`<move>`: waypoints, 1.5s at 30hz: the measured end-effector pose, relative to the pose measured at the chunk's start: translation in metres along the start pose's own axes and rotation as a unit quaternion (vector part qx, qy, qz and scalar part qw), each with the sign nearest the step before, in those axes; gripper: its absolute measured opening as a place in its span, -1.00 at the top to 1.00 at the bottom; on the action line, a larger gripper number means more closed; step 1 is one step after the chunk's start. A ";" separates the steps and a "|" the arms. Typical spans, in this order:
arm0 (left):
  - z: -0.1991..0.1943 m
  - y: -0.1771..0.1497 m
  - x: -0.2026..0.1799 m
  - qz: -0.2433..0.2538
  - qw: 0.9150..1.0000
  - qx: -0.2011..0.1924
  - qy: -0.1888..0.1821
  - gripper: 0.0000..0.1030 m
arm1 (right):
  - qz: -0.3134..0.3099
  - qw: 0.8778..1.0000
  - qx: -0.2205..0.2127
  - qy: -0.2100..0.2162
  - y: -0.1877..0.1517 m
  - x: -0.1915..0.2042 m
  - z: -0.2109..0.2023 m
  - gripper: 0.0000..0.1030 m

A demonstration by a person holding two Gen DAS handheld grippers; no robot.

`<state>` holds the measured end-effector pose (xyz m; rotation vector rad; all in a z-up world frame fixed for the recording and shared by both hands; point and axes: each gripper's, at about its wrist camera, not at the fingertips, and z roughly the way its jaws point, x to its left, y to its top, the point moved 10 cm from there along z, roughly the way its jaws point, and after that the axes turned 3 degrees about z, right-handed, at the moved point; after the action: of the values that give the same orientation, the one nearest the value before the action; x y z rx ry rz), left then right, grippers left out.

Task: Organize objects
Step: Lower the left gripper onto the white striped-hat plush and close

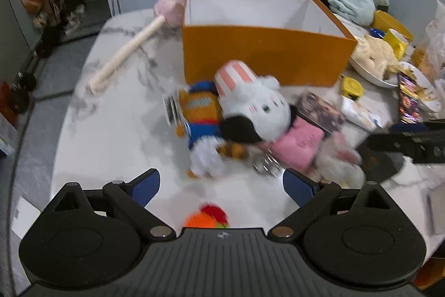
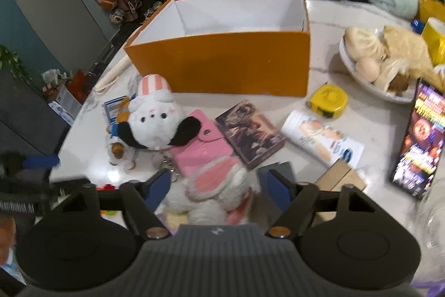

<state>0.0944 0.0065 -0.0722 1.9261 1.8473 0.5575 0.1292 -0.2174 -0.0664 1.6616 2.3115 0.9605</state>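
Plush dog (image 2: 158, 118) beside orange box (image 2: 222, 63), legs between part-open right gripper (image 2: 214, 185); left gripper (image 1: 221, 187) open, empty

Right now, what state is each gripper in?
Left gripper: open, nothing between the fingers.
Right gripper: white plush toy between the fingers; grip cannot be told.

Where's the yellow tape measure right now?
In the right wrist view, the yellow tape measure sits on the marble table right of centre, just off the orange box's front right corner, between the white bowl and the white tube.
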 end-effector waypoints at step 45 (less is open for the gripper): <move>0.095 0.049 -0.035 -0.026 0.999 -0.013 -0.039 -1.00 | -0.097 0.995 -0.003 -0.038 0.003 -0.026 0.024 -0.74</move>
<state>0.1859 -0.0321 -0.1246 1.8510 1.8277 0.4804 0.1527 -0.2306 -0.0897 1.4137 2.3630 0.8488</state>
